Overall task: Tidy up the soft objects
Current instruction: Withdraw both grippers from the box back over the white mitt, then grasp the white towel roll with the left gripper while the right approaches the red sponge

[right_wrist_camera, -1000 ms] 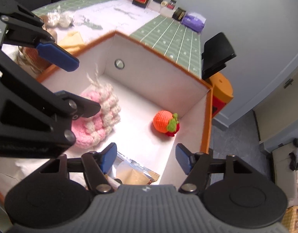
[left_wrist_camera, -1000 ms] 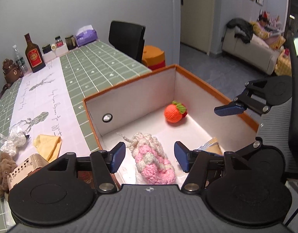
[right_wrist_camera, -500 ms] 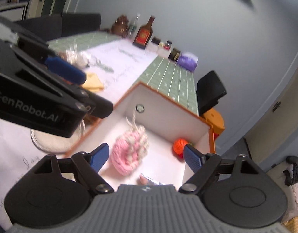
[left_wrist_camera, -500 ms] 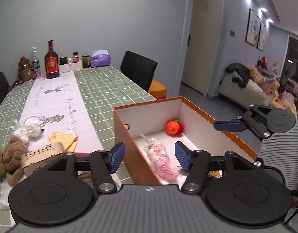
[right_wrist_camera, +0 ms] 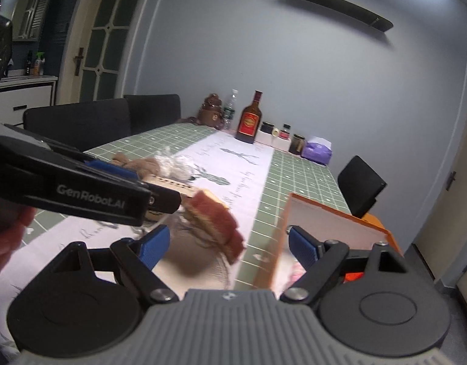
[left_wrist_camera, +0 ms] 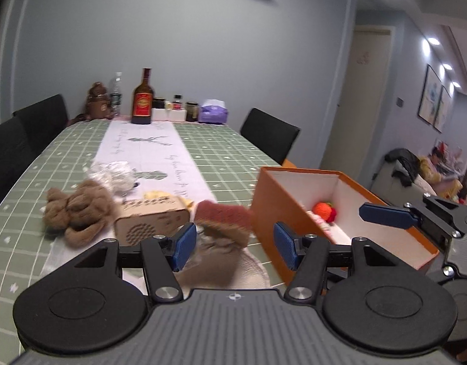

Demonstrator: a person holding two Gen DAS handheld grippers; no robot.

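Both grippers have pulled back from the box [left_wrist_camera: 282, 200]. The left gripper [left_wrist_camera: 235, 248] and right gripper [right_wrist_camera: 227, 245] gape wide, empty. A red sponge [left_wrist_camera: 226, 214] lies tilted beside the box, long axis crosswise.

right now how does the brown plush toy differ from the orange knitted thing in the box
The brown plush toy lies out on the green checked table; the orange knitted ball sits inside the orange box. The plush toy is dull brown, larger and sprawled; the ball is bright orange, small and round. Both are soft, and neither is gripped.
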